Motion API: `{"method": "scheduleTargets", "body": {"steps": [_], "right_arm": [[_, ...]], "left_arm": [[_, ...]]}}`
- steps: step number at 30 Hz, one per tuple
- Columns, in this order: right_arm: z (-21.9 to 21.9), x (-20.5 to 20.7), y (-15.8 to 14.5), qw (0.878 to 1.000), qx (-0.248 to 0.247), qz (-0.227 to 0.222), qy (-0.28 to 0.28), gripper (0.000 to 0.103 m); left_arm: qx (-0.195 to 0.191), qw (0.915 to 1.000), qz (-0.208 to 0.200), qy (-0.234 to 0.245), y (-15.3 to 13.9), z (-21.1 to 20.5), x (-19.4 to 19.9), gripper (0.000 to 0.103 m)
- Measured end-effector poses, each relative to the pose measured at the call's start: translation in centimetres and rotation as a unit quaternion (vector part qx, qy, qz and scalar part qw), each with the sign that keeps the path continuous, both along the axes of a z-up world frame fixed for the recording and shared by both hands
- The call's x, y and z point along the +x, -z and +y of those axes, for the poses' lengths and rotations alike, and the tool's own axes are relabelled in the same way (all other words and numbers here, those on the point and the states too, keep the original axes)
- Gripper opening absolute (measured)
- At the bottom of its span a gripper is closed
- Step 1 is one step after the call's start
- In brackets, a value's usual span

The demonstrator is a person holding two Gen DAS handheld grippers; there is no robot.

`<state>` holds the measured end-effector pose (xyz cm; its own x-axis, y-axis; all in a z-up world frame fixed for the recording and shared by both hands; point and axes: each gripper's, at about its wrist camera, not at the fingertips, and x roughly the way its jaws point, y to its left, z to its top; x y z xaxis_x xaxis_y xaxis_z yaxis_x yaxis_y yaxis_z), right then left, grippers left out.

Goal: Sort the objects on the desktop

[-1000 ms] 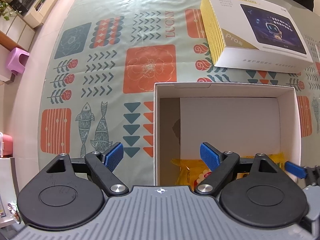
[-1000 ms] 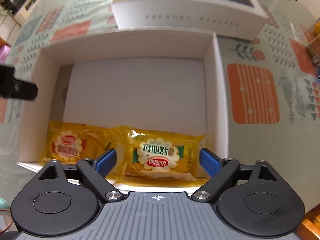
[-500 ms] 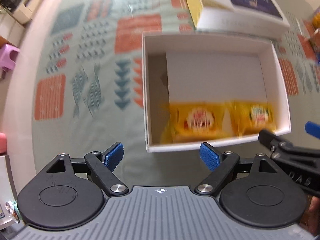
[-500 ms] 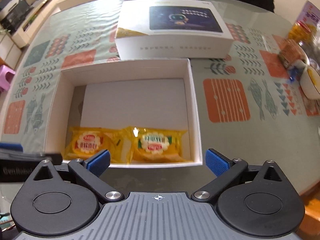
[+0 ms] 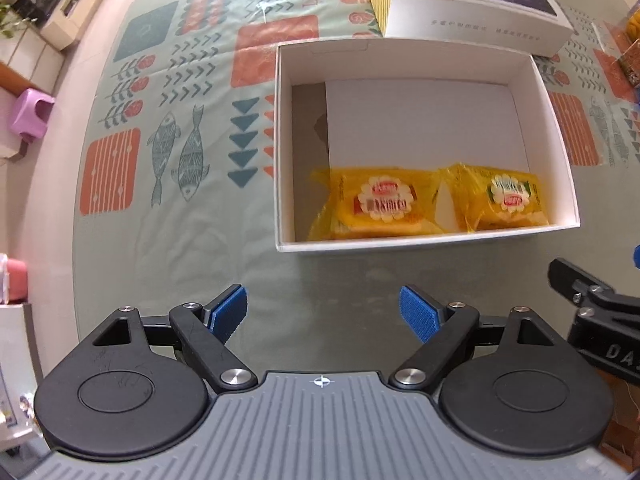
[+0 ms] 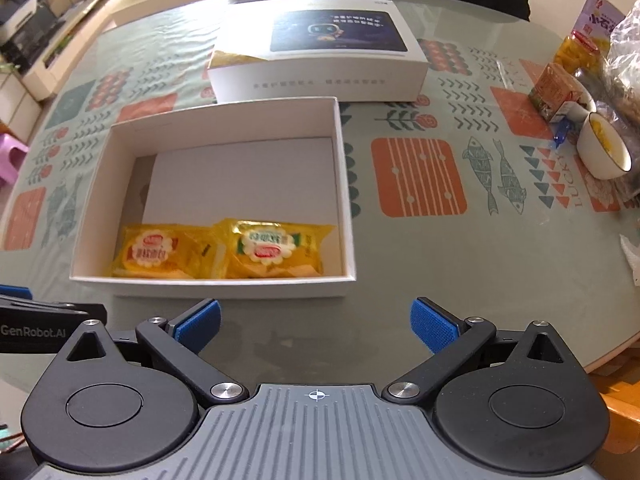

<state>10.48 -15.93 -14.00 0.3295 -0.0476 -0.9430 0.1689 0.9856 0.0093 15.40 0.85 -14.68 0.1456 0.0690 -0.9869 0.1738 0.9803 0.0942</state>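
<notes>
Two yellow packets (image 6: 160, 254) (image 6: 276, 250) are lying side by side in the open box (image 6: 344, 184), just ahead of both jaws. The left gripper (image 5: 322, 312) and right gripper (image 6: 316, 322) are hovering spread and empty, suggesting a pause between placements; any further item needs reaching elsewhere.

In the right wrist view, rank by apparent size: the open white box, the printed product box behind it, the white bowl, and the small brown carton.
1. open white box
2. printed product box, which lies farther off, so the gap is unsure
3. white bowl
4. small brown carton, looking close to the bowl in size
</notes>
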Motion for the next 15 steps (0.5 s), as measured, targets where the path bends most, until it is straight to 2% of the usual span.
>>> {"method": "scheduleTargets", "body": {"steps": [9, 15], "right_arm": [[-3.9, -2.8, -0.1, 0.999, 0.007, 0.003, -0.044, 0.103], [-4.5, -2.7, -0.9, 0.998, 0.001, -0.007, -0.061, 0.103]], "left_arm": [[0.029, 0.9980, -0.013, -0.055, -0.3, -2.0, -5.7, 0.103], [0.019, 0.9963, -0.001, -0.084, 0.0, -2.6, -7.9, 0.103]]}}
